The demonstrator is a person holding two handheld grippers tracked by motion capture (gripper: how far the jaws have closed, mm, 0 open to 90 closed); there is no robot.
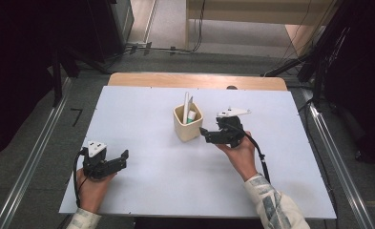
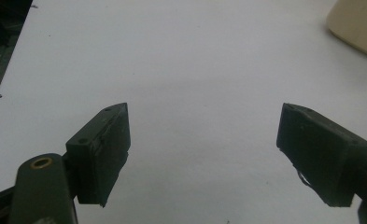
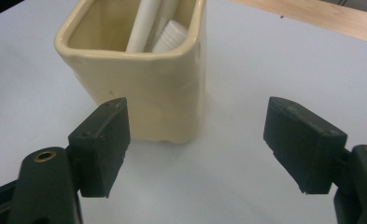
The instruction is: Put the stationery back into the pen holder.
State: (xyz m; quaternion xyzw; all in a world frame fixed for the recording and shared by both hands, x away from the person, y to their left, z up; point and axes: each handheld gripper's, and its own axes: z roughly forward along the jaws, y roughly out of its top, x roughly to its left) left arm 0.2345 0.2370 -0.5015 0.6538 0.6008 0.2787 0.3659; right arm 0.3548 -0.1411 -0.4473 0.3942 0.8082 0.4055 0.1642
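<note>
Nearest the person, the left gripper (image 1: 120, 160) rests low on the white table (image 1: 151, 191), jaws spread wide over bare surface, nothing between them; further in, the right gripper (image 1: 205, 133) sits just beside the cream cup (image 1: 187, 126), jaws parted and empty, the cup close ahead of them and not touched. The cup stands upright mid-table; inside, a white stick (image 1: 186, 105) leans with a small tube (image 1: 191, 116); beyond it runs the wooden edge (image 1: 194, 80).

Dim, soft overhead light, faint shadows, dark surroundings, slightly blurred grainy close-ups.
</note>
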